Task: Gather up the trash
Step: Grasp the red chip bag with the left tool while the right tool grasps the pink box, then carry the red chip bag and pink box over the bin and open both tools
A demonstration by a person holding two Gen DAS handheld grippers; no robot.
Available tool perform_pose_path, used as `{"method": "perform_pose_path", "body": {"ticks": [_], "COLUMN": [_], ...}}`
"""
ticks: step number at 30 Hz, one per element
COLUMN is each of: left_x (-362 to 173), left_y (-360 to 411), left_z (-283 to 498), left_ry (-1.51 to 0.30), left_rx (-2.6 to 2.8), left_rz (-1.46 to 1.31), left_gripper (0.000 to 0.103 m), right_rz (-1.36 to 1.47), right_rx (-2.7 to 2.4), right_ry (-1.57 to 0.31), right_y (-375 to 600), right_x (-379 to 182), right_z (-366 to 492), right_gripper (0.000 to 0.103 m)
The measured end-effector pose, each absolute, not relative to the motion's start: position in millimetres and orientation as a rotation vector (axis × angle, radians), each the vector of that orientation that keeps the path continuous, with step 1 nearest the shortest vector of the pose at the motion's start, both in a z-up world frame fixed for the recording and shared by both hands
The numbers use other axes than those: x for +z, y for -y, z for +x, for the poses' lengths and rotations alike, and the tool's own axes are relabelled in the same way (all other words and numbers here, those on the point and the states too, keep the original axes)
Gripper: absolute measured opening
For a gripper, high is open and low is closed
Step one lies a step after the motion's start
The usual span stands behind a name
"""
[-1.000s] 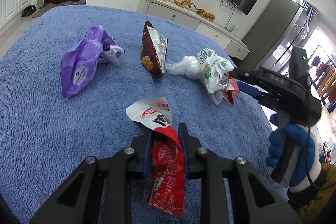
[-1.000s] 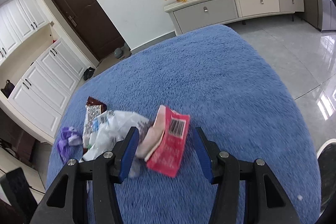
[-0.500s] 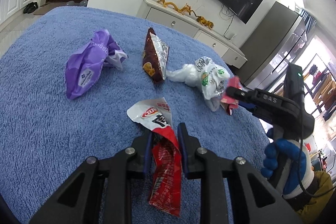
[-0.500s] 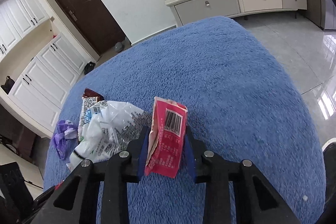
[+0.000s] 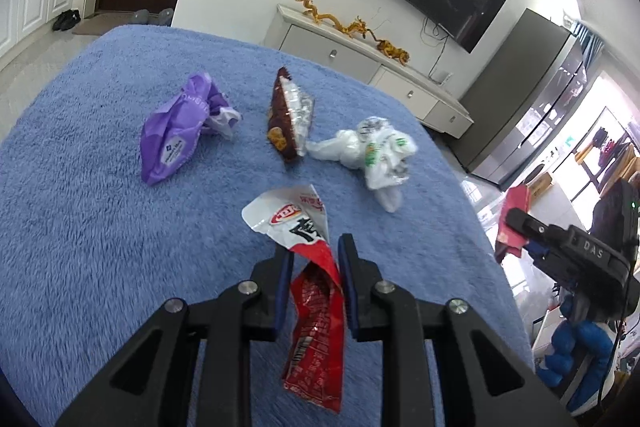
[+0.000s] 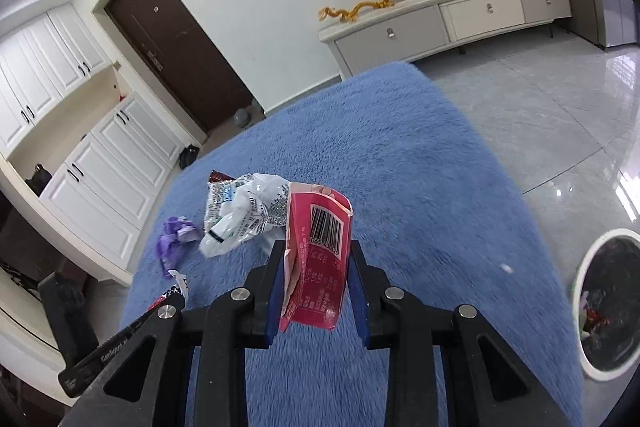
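Note:
My left gripper (image 5: 314, 255) is shut on a red and white snack wrapper (image 5: 310, 279) held just above the blue fleece cover (image 5: 80, 227). My right gripper (image 6: 316, 261) is shut on a pink packet with a barcode (image 6: 320, 255); it also shows at the right edge of the left wrist view, pink packet (image 5: 514, 223) off the cover's side. Left lying on the cover are a purple bag (image 5: 176, 135), a brown snack bag (image 5: 288, 119) and a crumpled white plastic bag (image 5: 376, 155).
A white-rimmed bin (image 6: 608, 307) lined with a black bag and holding some trash stands on the tiled floor to the right of the cover. A low TV cabinet (image 6: 440, 23) with gold dragon figures lines the far wall. A blue-gloved hand (image 5: 576, 347) grips the right tool.
The right gripper closed on the pink packet, lifted it off the cover and carried it right, past the cover's edge. The left gripper rose slightly with its wrapper still clamped.

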State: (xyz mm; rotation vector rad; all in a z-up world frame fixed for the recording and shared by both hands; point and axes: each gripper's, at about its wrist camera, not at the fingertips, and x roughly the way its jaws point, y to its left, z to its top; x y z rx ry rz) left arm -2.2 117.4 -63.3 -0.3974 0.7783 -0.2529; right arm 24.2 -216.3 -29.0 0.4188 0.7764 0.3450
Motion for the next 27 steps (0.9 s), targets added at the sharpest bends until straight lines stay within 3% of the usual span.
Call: {"method": "perform_pose_path", "body": {"ticks": [14,27], "left_x": [11,63], "left_y": [-54,100], "left_z": [-46,-36], "left_ry": [-0.689,-0.714], "left_rx": [-0.315,-0.528], "left_rz": [-0.278,-0.172], "left_gripper": [0.021,0.021], "right_rz": [0.365,0.337], "right_rx": [0.282,0.052], "right_ry": [-0.566,-0.473], "right_y": [264,363], "right_x": [37,32], "right_z": [-66,-109], "right_gripper": [0.027,0.027]}}
